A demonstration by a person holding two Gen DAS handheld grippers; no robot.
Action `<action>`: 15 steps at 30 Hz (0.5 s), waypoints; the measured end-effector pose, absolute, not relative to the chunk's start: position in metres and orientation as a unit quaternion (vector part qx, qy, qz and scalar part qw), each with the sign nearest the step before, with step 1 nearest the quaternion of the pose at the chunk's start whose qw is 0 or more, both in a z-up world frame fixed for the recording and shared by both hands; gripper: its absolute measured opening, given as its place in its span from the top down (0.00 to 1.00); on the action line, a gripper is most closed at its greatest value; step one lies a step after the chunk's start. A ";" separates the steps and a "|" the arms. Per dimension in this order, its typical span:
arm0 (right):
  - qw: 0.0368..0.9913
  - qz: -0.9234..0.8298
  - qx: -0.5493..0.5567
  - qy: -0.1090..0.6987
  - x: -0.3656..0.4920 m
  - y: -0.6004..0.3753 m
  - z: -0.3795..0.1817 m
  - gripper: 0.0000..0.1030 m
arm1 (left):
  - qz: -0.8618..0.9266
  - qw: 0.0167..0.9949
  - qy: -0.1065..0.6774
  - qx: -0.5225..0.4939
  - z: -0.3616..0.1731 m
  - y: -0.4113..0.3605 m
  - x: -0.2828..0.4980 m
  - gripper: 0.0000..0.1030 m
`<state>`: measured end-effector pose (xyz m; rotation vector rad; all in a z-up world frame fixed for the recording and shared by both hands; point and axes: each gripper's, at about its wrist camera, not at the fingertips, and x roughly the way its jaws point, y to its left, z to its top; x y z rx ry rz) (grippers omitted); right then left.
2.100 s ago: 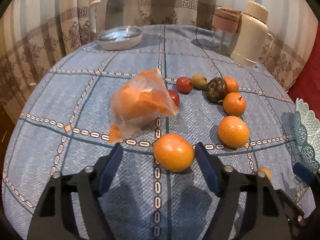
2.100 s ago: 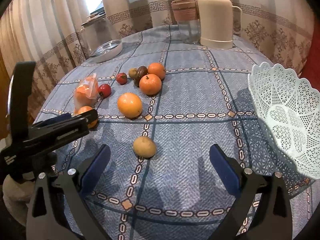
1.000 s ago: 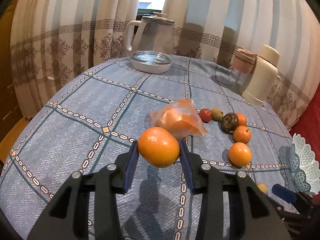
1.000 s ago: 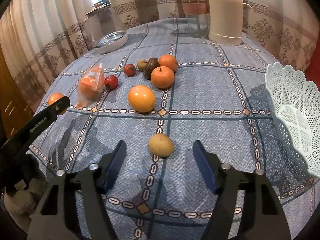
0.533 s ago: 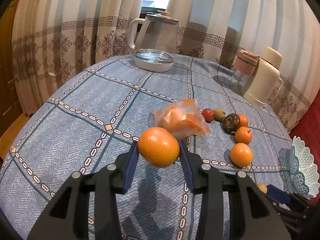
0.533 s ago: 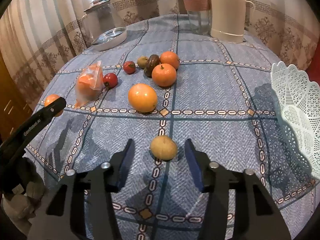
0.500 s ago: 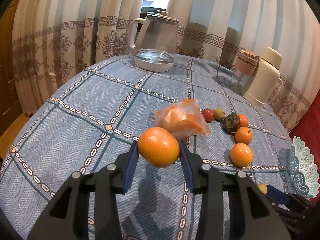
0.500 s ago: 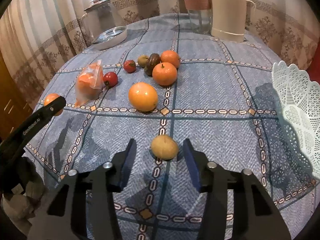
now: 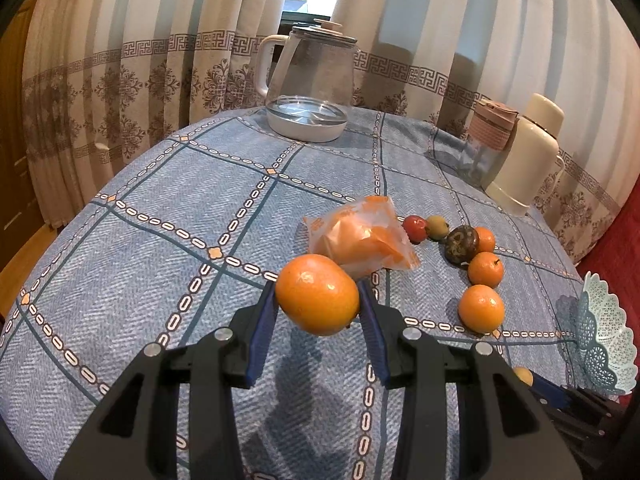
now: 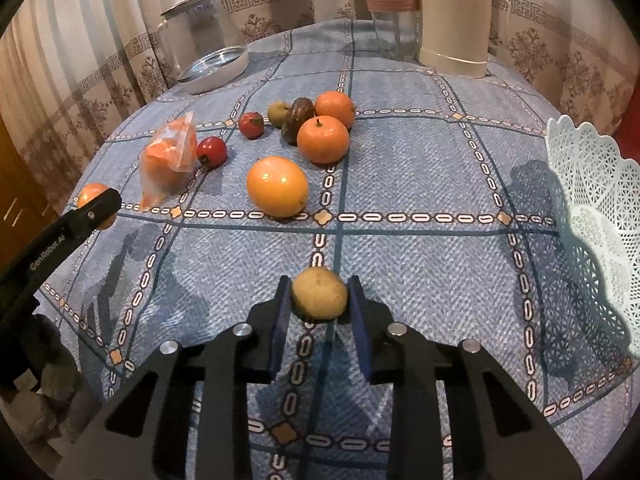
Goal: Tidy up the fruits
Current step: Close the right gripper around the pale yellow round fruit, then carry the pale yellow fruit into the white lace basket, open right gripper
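My left gripper [image 9: 318,312] is shut on an orange [image 9: 317,294] and holds it above the blue checked tablecloth. In the right wrist view my right gripper [image 10: 319,300] has shut on a small yellow-brown fruit [image 10: 319,298] that rests on the cloth near the front. On the cloth beyond lie a large orange [image 10: 277,186], two smaller oranges [image 10: 323,139], a dark fruit [image 10: 297,119], a green fruit [image 10: 277,113], two red fruits [image 10: 211,152] and a plastic bag of orange pieces [image 10: 170,159]. A white lattice basket [image 10: 596,216] stands at the right edge.
A glass kettle [image 9: 308,88] on a white base stands at the table's far side. A cream thermos [image 10: 454,20] and a glass jar with a pink lid [image 10: 394,12] stand at the back right. Patterned curtains hang behind the round table.
The right gripper's jaws closed in from wide apart onto the yellow-brown fruit. The left gripper, having lifted the orange off the cloth earlier, held it still.
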<state>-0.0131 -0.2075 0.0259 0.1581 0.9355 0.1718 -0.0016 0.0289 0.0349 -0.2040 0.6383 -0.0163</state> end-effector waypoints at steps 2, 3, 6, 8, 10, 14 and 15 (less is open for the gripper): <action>0.886 0.084 0.080 0.449 -0.014 -0.208 0.028 0.72 | -0.008 0.944 0.313 -0.100 0.035 0.029 -0.002 0.60; 0.887 0.085 0.082 0.447 -0.015 -0.209 0.030 0.72 | -0.008 0.945 0.313 -0.100 0.035 0.029 -0.002 0.60; 0.888 0.085 0.087 0.443 -0.017 -0.210 0.034 0.72 | -0.008 0.945 0.313 -0.099 0.035 0.028 -0.002 0.60; 0.891 0.083 0.089 0.438 -0.019 -0.211 0.038 0.72 | -0.009 0.945 0.312 -0.099 0.035 0.028 -0.002 0.60; 0.894 0.079 0.090 0.431 -0.021 -0.214 0.042 0.71 | -0.010 0.945 0.312 -0.098 0.035 0.027 -0.002 0.60; 0.901 0.070 0.097 0.418 -0.025 -0.220 0.050 0.72 | -0.011 0.945 0.312 -0.097 0.035 0.026 -0.002 0.60; 0.902 0.068 0.099 0.415 -0.026 -0.223 0.051 0.72 | -0.011 0.945 0.312 -0.097 0.035 0.026 -0.002 0.60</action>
